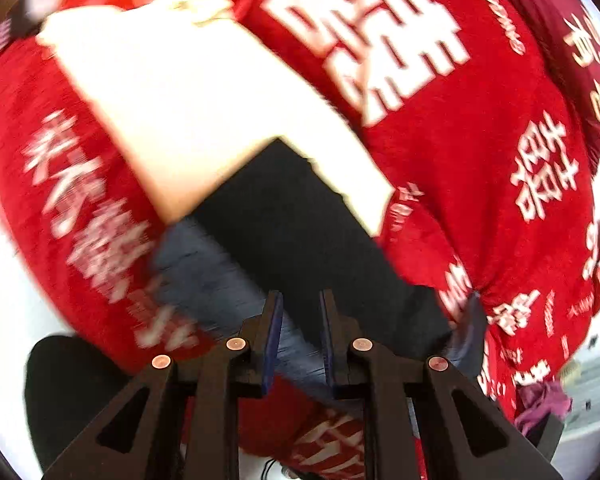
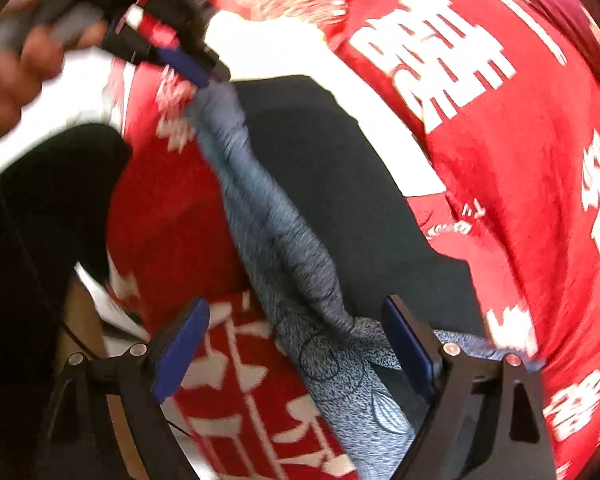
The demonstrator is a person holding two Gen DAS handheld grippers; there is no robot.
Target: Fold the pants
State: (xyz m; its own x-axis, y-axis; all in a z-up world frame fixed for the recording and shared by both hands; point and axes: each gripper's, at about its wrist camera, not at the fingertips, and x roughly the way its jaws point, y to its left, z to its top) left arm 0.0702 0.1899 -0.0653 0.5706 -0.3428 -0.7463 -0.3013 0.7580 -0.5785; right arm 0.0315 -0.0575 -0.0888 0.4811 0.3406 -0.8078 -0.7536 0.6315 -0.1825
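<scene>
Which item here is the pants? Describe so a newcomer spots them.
Start from the red cloth with white characters covering the surface. On it lies a dark panel, and across that runs the pants: a twisted strip of speckled blue-grey fabric, pinched at its far end by the left tool. It is the only grey, heathered thing.
</scene>
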